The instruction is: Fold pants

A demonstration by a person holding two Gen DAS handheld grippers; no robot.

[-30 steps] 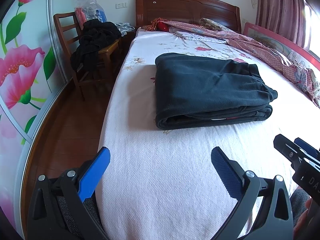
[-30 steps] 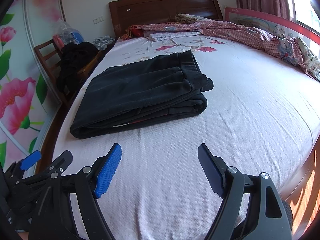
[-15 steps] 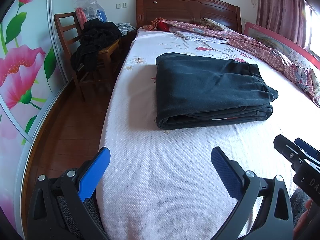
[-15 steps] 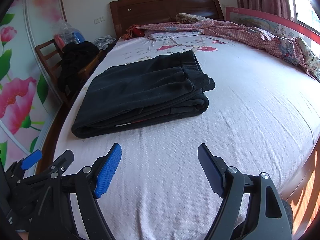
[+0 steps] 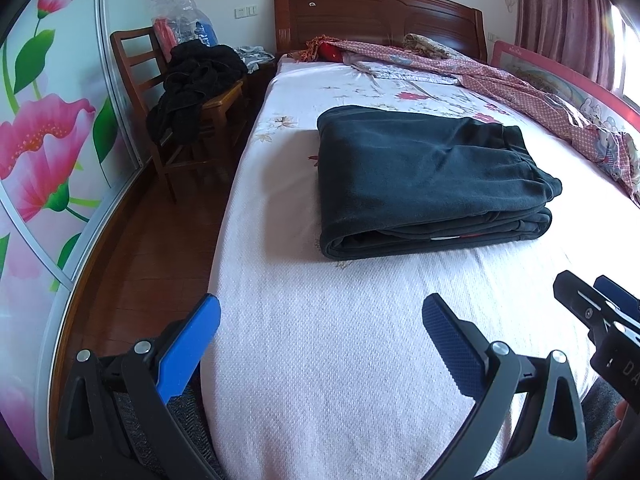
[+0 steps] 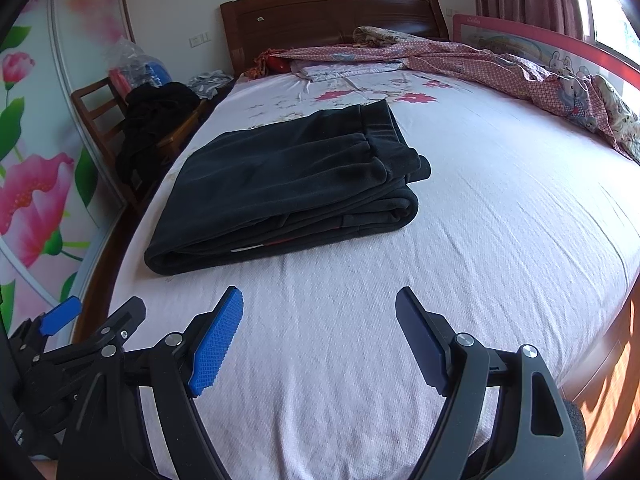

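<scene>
Dark pants (image 5: 424,176) lie folded into a thick rectangle on the pink bedsheet (image 5: 340,360), with the fold's open edge facing me. The same folded pants (image 6: 288,180) sit left of centre in the right wrist view. My left gripper (image 5: 320,320) hovers open over the bed's near left edge, well short of the pants, with nothing between its blue pads. My right gripper (image 6: 320,312) is open too, over bare sheet in front of the pants. Each gripper's tip shows at the edge of the other's view.
A wooden chair (image 5: 136,64) piled with dark clothes (image 5: 192,80) stands left of the bed, beside a flowered wardrobe door (image 5: 36,152). A patterned quilt (image 5: 540,96) runs along the far and right side, under the wooden headboard (image 5: 376,12). Wood floor (image 5: 132,264) lies left.
</scene>
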